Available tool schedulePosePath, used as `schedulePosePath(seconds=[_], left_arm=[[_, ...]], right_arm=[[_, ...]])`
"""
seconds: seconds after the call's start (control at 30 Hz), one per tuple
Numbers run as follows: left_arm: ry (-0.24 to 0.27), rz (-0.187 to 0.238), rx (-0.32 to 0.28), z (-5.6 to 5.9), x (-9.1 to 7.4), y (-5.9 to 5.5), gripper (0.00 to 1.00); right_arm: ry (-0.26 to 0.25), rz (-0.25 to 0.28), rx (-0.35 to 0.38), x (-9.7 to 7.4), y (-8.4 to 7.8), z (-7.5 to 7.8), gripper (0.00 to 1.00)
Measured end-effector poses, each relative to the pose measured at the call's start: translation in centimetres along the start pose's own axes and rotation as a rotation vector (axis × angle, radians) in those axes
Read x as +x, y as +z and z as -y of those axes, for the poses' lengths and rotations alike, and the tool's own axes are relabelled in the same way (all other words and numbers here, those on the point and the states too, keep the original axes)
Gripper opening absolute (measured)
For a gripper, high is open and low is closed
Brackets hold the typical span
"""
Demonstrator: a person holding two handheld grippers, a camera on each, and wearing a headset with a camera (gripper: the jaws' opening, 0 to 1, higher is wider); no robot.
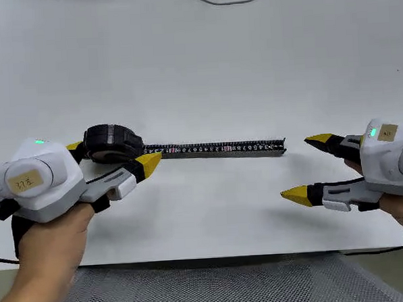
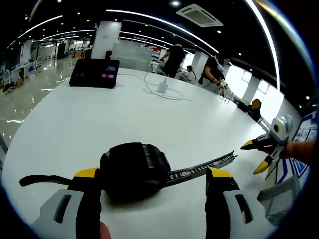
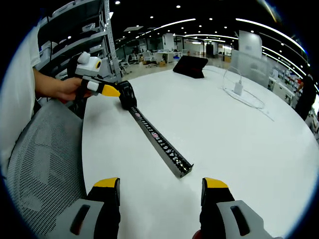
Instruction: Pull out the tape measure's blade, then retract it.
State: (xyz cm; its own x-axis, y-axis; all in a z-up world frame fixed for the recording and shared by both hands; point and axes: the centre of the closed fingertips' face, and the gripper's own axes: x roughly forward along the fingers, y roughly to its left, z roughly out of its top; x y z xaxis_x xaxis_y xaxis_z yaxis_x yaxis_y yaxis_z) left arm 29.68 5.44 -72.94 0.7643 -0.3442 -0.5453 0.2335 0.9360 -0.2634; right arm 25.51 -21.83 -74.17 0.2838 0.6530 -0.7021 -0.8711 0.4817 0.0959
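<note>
While blade (image 1: 215, 148) lies extended on table (image 1: 217, 69), tape measure case (image 1: 112, 143) sits between open jaws of left gripper (image 1: 114, 153), apparently to steady it | right gripper (image 1: 304, 167) hangs wide open, empty, near blade tip.

Pretty sure this is a big open-plan office or lab floor. Long light strips (image 2: 149, 14) are running across the dark ceiling at the top of the left gripper view, with a ceiling AC unit (image 2: 199, 15) sitting beside them. A glossy floor (image 2: 30, 94) is reflecting lights at the left edge, and people (image 2: 214, 72) are standing at the upper right. Metal shelving (image 3: 79, 30) is filling the upper left of the right gripper view, with desks (image 3: 159, 54) stretching away beyond the white table (image 3: 239, 144).
</note>
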Motion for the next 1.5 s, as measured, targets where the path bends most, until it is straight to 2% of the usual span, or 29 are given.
schedulePosePath(seconds=[0.37, 0.63, 1.0, 1.23, 1.5], left_arm=[[0.085, 0.023, -0.009, -1.1, 0.5, 0.0, 0.70], [0.132, 0.025, -0.027, -1.7, 0.9, 0.0, 0.66], [0.149, 0.026, -0.045, -2.4, 1.0, 0.0, 0.58], [0.149, 0.014, -0.037, -2.4, 1.0, -0.1, 0.57], [0.150, 0.006, -0.033, -2.4, 1.1, -0.2, 0.58]], right_arm=[[0.022, -0.009, -0.013, 0.9, 0.4, 1.1, 0.62], [0.024, -0.012, -0.020, 1.2, 0.4, 1.6, 0.62], [0.029, -0.020, -0.036, 1.5, 0.3, 1.9, 0.60], [0.037, -0.034, -0.063, 1.8, 0.5, 2.0, 0.58], [0.065, -0.089, -0.128, 2.3, 0.4, 2.7, 0.54]])
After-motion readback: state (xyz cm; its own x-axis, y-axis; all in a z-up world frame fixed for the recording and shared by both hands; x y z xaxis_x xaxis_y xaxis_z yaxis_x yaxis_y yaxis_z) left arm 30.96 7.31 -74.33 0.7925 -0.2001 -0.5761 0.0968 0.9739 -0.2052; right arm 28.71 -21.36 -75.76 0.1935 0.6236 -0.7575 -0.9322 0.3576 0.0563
